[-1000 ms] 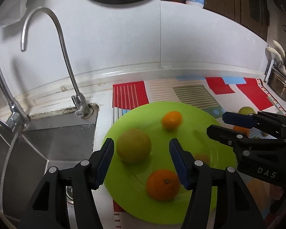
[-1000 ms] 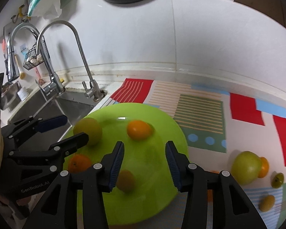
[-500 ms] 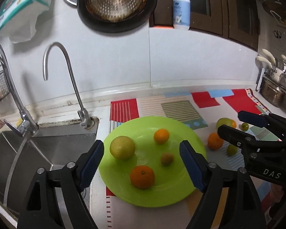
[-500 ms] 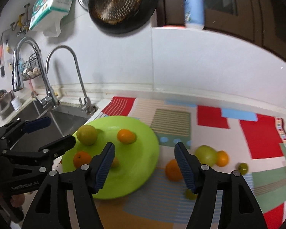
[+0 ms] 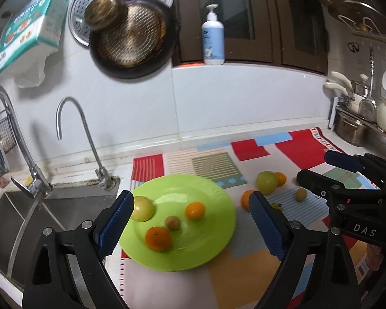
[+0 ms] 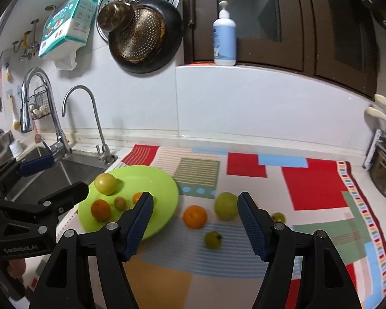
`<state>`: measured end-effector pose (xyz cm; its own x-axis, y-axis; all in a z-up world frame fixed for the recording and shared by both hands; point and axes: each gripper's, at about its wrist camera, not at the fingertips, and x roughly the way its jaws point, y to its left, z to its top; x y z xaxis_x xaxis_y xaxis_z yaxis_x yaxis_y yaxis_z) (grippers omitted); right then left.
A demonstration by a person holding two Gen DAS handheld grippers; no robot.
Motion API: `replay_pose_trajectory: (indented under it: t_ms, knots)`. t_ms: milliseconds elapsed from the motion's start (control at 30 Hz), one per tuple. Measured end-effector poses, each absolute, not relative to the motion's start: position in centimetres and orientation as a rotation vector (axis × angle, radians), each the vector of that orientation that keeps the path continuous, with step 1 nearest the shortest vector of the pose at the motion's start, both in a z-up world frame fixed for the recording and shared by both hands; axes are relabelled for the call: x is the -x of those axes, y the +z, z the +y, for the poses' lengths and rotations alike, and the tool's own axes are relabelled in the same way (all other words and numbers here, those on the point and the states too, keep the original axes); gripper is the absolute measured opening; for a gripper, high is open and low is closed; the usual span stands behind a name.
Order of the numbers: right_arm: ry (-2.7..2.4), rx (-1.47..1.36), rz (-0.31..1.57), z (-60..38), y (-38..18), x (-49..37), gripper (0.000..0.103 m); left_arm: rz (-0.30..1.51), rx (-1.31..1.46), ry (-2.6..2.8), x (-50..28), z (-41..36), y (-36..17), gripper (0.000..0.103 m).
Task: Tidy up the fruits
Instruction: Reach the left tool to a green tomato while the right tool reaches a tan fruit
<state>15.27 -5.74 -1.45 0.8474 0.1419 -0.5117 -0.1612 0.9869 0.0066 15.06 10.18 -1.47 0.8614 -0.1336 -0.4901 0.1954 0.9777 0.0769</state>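
Both empty, the left hand-held gripper (image 5: 190, 229) opening wide and the right hand-held gripper (image 6: 194, 221) half-open, a careless grab could roll the orange (image 6: 194, 216) off the bench

Both wrist views look obliquely down from above, sharing the green plate (image 5: 218, 231) and patterned mat (image 6: 308, 185).

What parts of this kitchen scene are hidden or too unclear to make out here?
- Right wrist view: an orange fruit on the green plate is half hidden by a finger of the right hand-held gripper.
- Both views: the soap bottle label is too blurred to read.
- Left wrist view: the sink is cut off by the edge.
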Motion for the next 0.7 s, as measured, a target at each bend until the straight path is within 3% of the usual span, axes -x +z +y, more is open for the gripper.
replay_pose_trajectory:
  t_ms: [700]
  knots:
    - [0.167, 0.072, 0.530, -14.6, -0.9, -13.7, 0.068, 0.503, -0.141, -0.190, -14.4, 0.8, -2.1, 0.091]
